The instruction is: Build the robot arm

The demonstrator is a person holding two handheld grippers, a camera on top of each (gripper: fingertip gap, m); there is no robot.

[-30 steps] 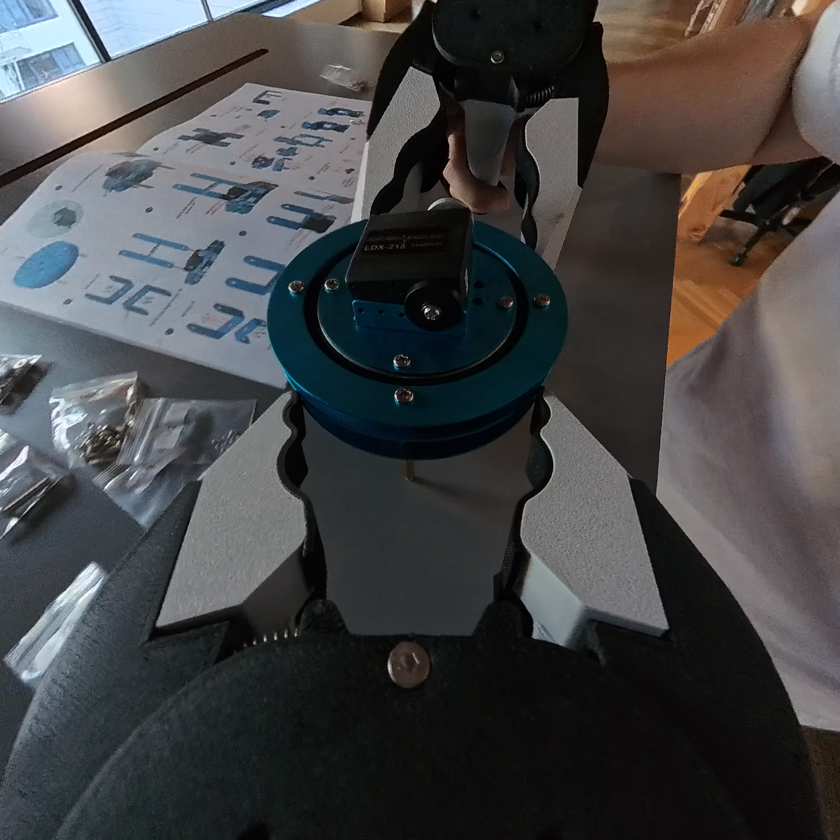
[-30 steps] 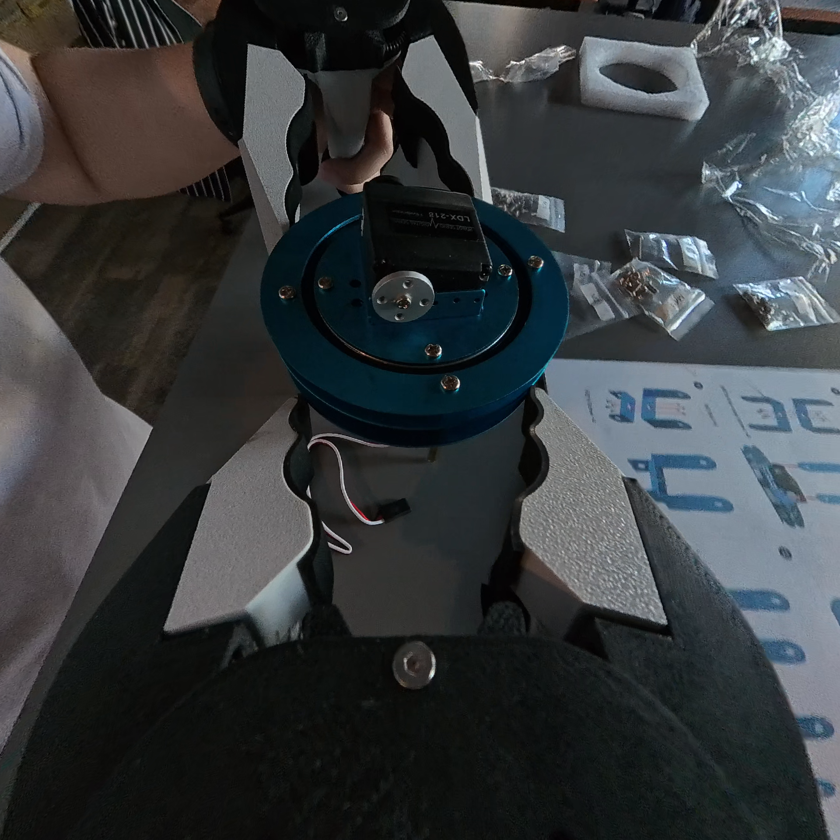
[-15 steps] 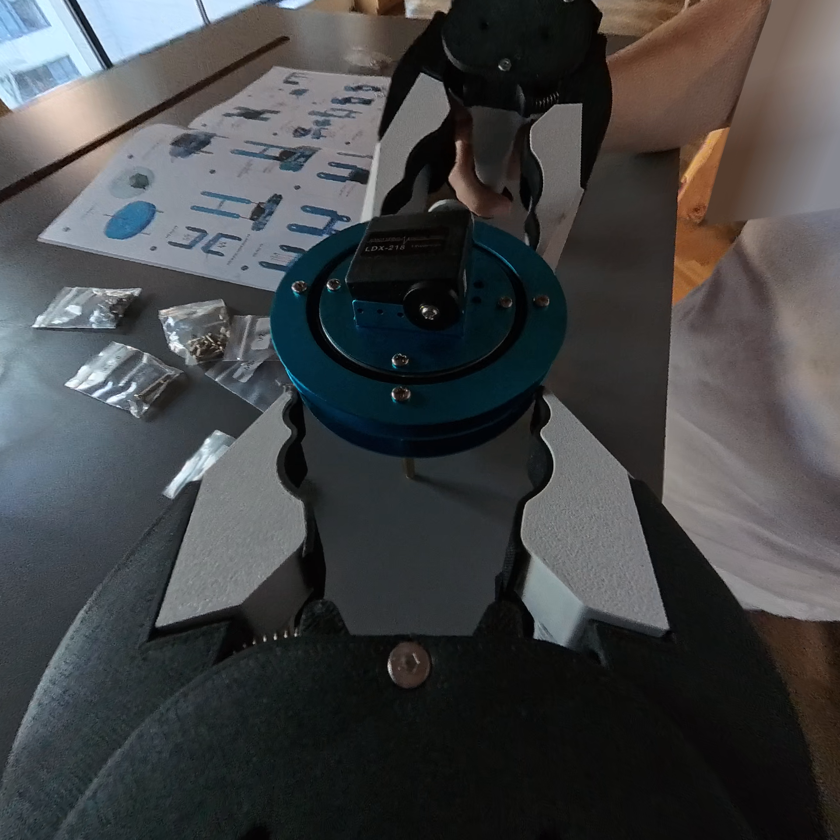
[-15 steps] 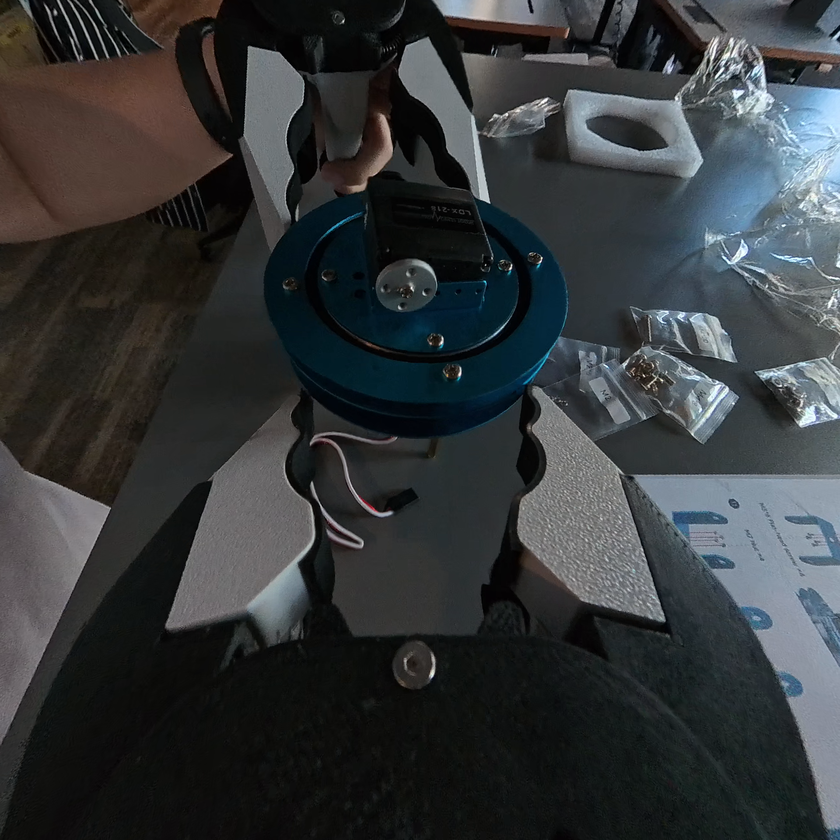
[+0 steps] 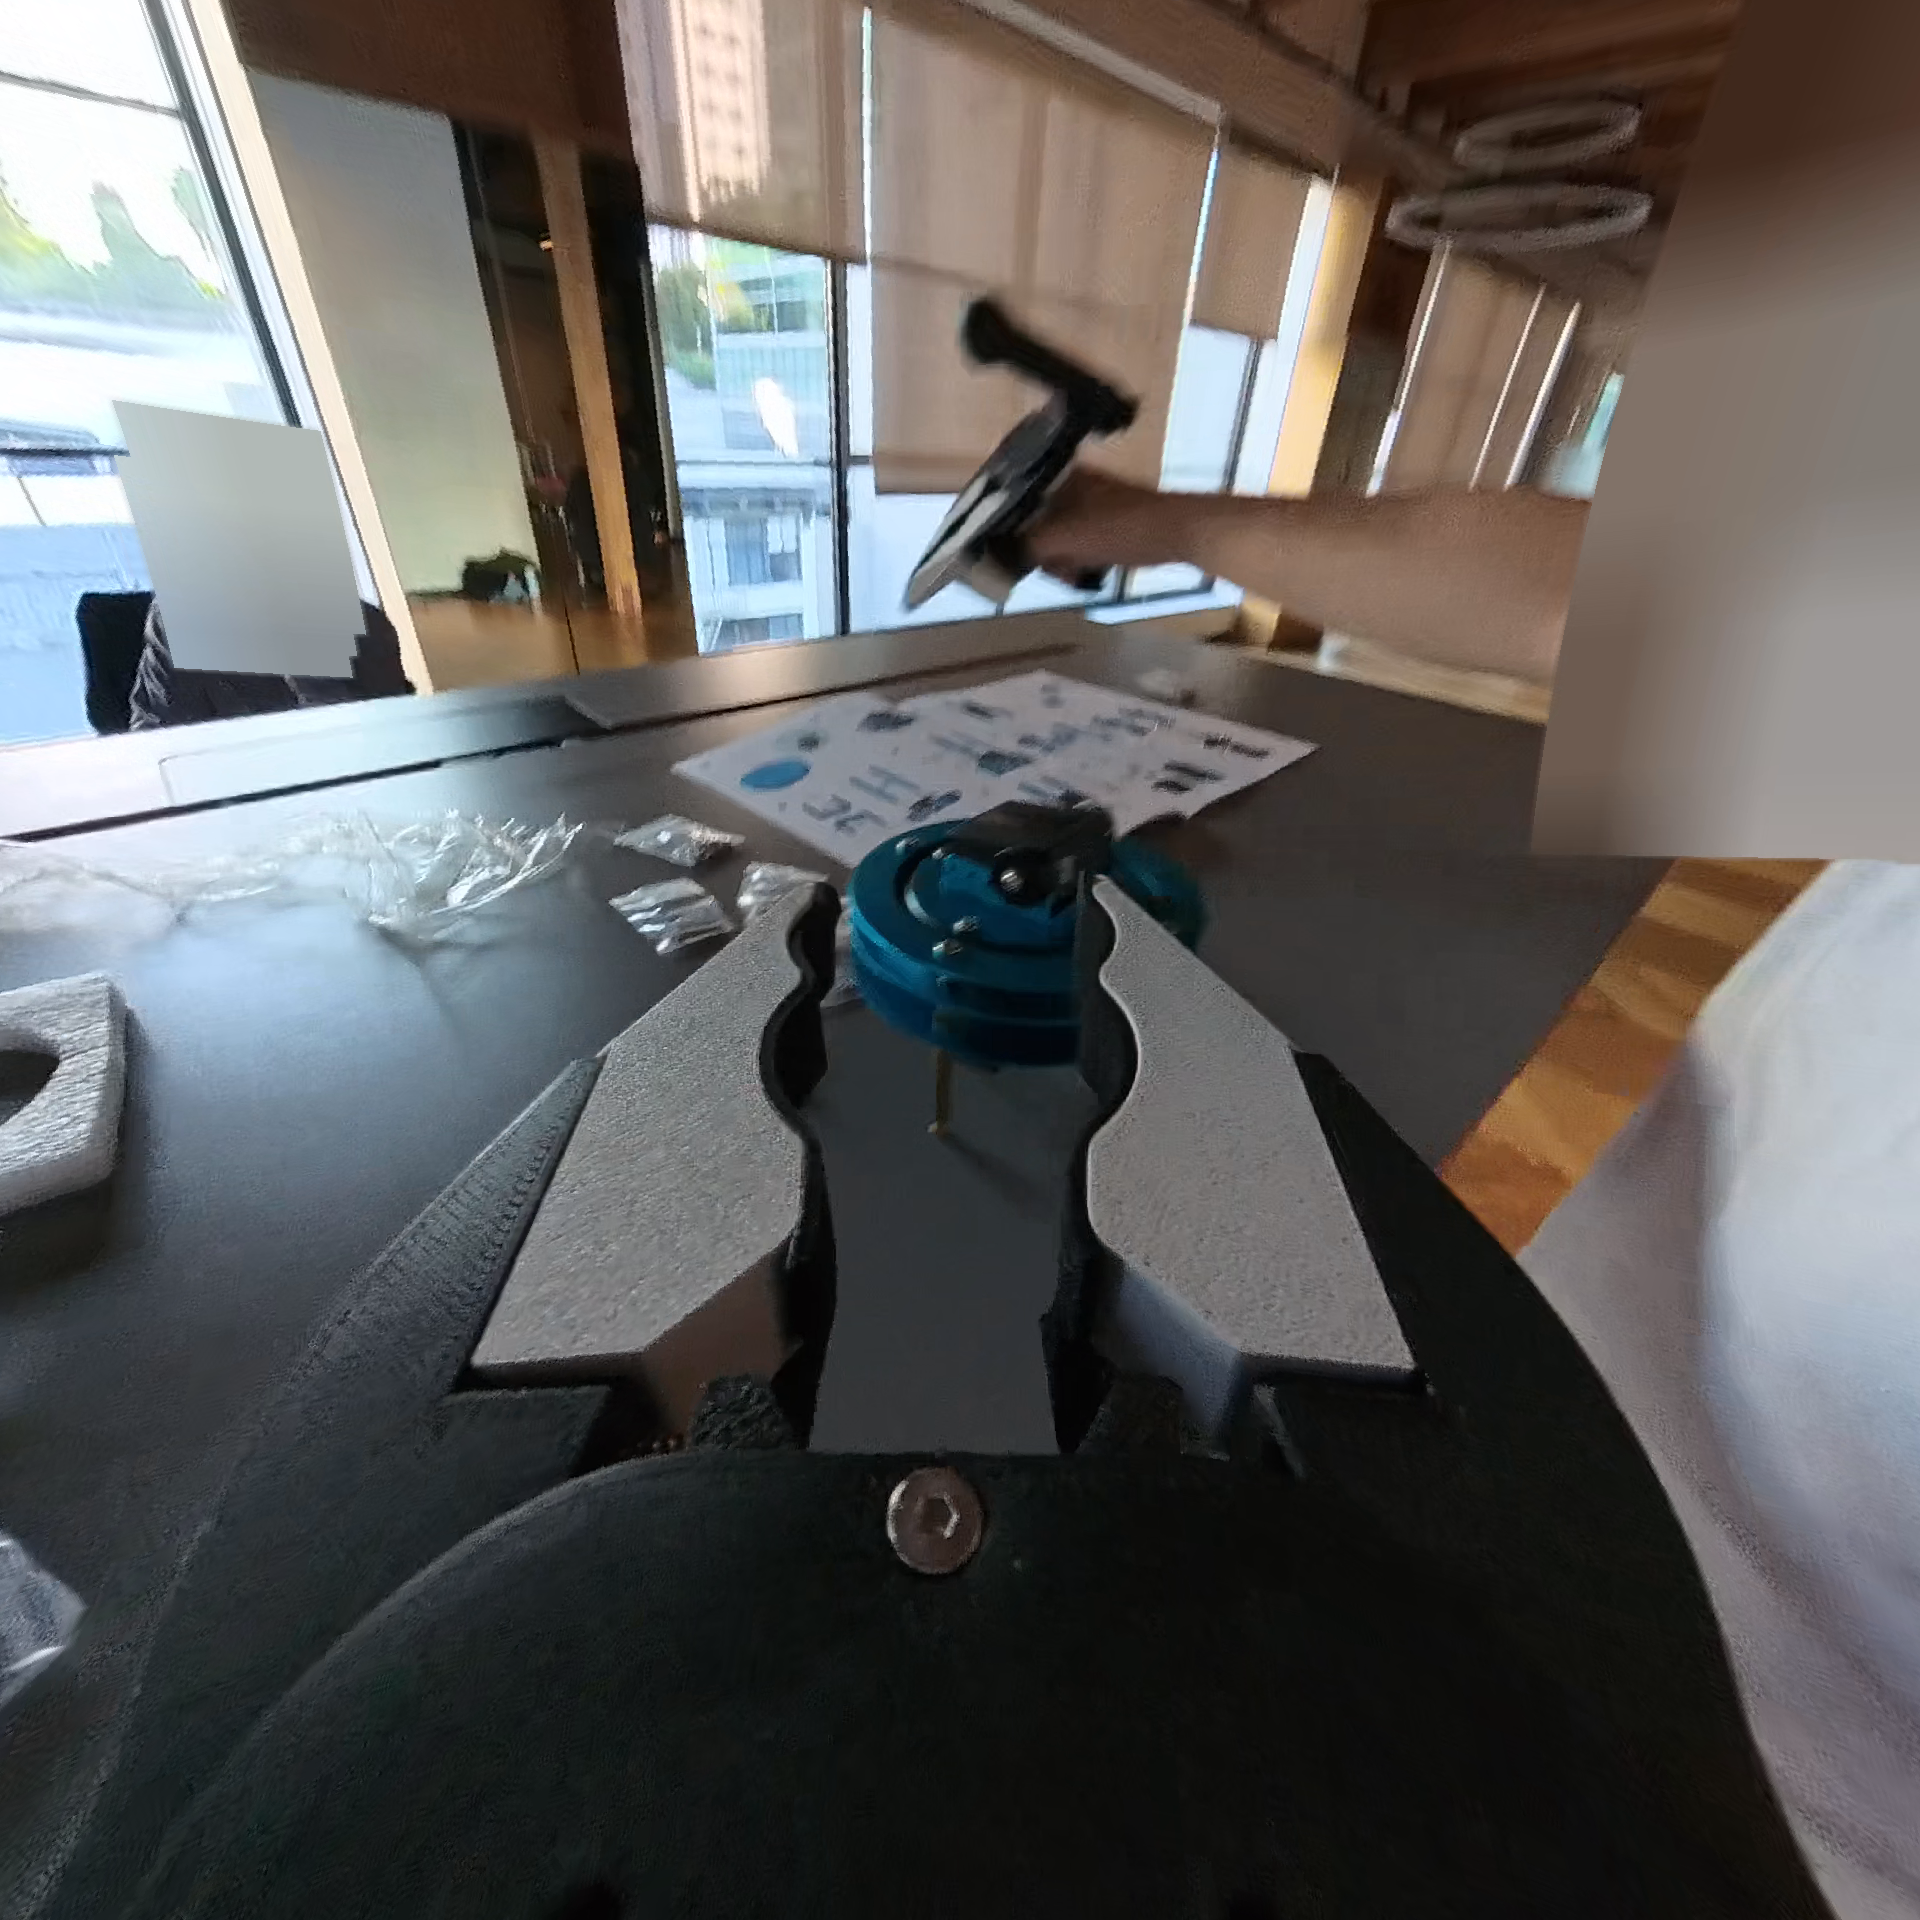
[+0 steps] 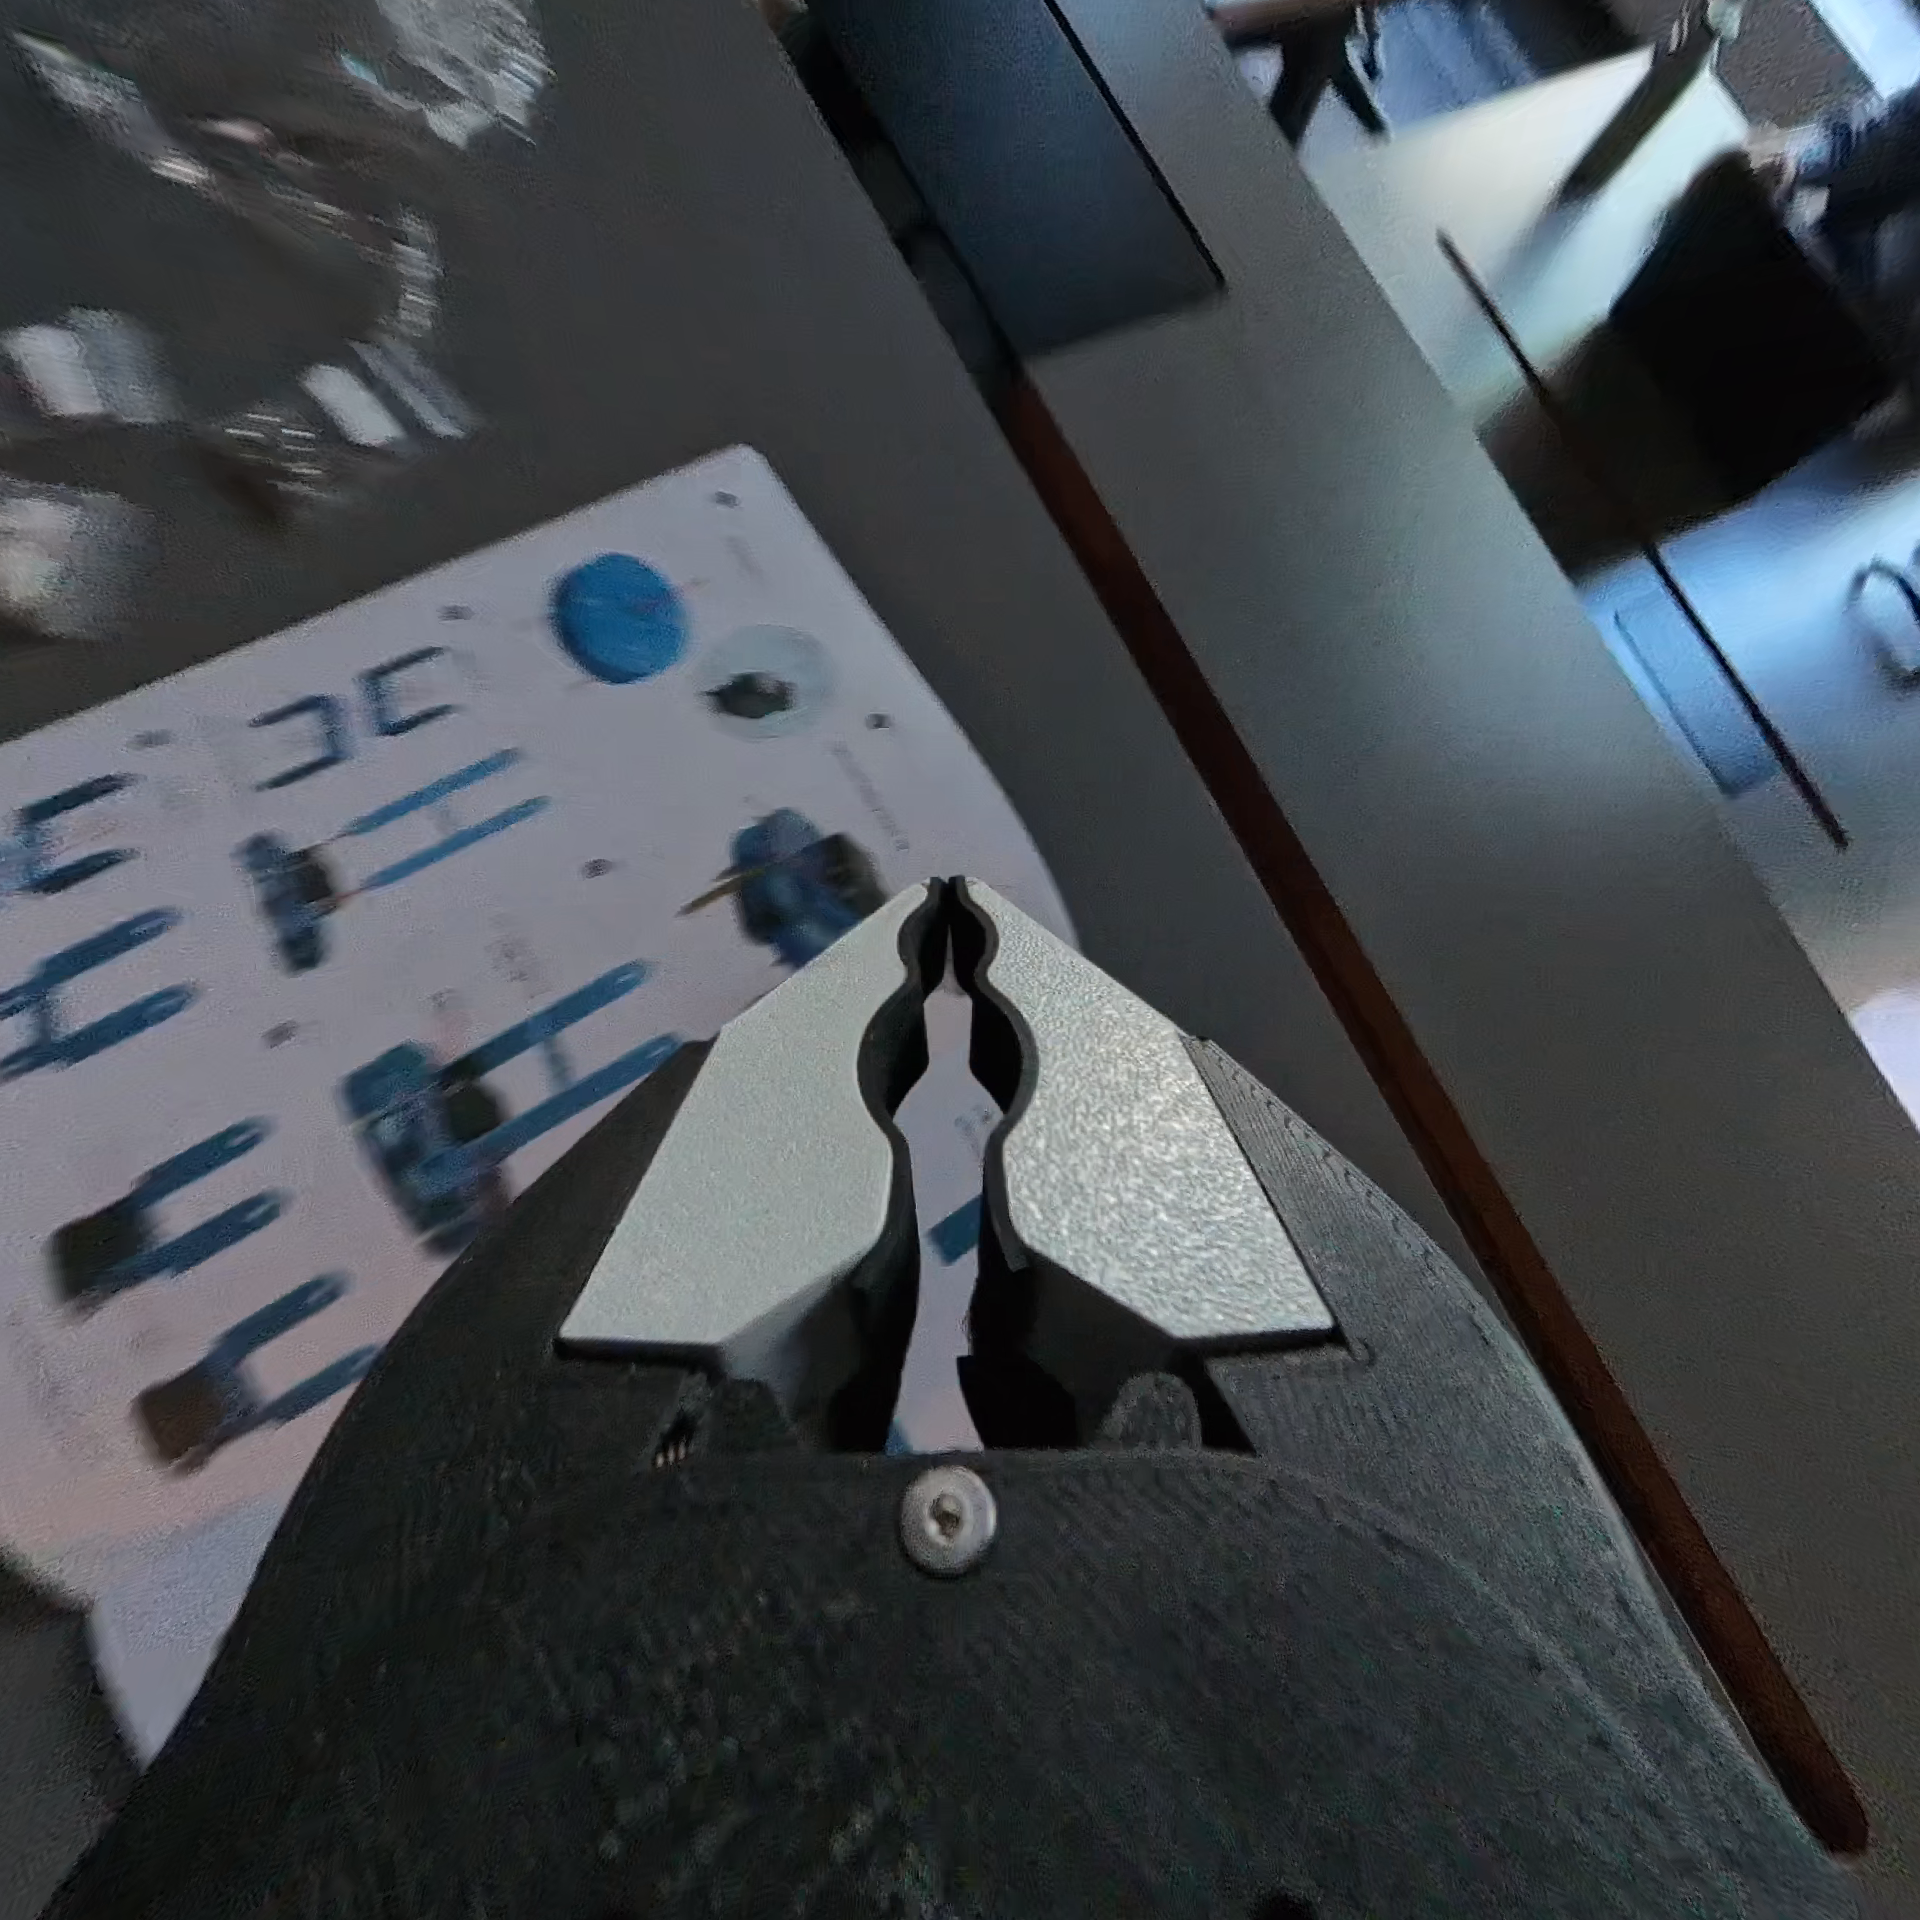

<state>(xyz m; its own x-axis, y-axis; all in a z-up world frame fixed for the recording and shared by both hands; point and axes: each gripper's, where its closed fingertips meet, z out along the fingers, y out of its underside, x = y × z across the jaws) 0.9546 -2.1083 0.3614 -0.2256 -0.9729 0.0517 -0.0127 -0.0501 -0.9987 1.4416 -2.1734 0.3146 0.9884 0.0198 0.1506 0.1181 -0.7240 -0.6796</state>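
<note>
A blue round base [image 5: 977, 966] with a black servo [image 5: 1039, 836] on top stands on the dark table [image 5: 312, 1091] on a thin brass post [image 5: 940, 1096]. My left gripper [image 5: 956, 914] is half open and holds nothing. The base lies just beyond its fingertips, partly behind the right finger [image 5: 1143, 987]. The left pad stands clear of the base. My right gripper [image 6: 948, 883] is shut, pads together with nothing between them, above a printed sheet [image 6: 416, 883]. It also shows in the left wrist view [image 5: 997, 520], held up in the air by a hand.
The printed sheet [image 5: 997, 748] lies behind the base. Small bags of screws [image 5: 675, 909] and crumpled clear plastic [image 5: 457, 862] lie to the left, and a white foam piece [image 5: 52, 1091] at far left. The table edge [image 5: 1558, 1039] runs on the right. Some 50 cm of space lies between my two pairs of fingers.
Both grippers held the blue base by its rim and let it go. The right gripper lifted away and shut on air. The left gripper drew back, tilted up and narrowed its jaws.
</note>
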